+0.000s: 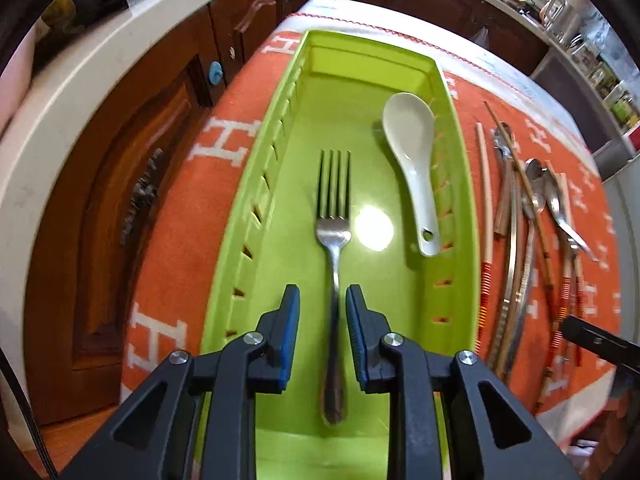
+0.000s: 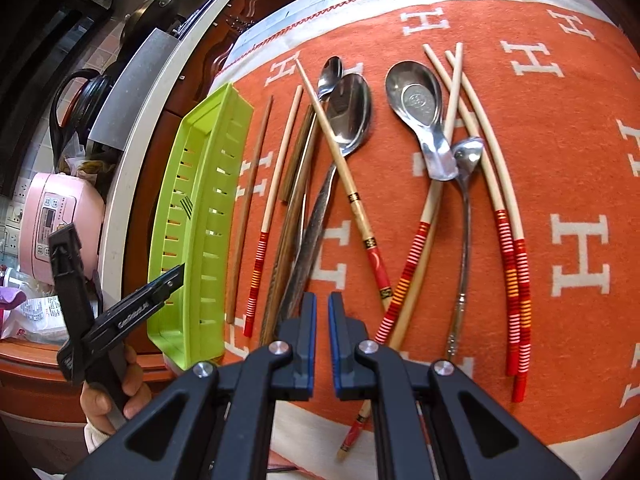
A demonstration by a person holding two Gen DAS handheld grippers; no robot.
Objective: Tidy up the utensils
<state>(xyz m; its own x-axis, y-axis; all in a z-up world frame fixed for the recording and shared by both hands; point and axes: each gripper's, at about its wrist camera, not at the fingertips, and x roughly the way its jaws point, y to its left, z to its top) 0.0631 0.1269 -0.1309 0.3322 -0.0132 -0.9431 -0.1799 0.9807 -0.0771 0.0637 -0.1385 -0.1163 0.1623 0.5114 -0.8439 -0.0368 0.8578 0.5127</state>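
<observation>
A steel fork lies lengthwise on the floor of the lime green tray, tines pointing away from me. Beside it, by the right wall, lies a white ceramic spoon. My left gripper straddles the fork's handle; a gap shows between each blue pad and the metal. My right gripper is shut on nothing, just above the orange cloth near the handle ends of the loose utensils. Those include a large steel spoon, a flat steel soup spoon and several red-banded chopsticks.
The green tray sits at the cloth's left edge, next to wooden cabinet doors and a white countertop. A pink rice cooker stands on that counter. A person's hand holds the left tool beside the tray.
</observation>
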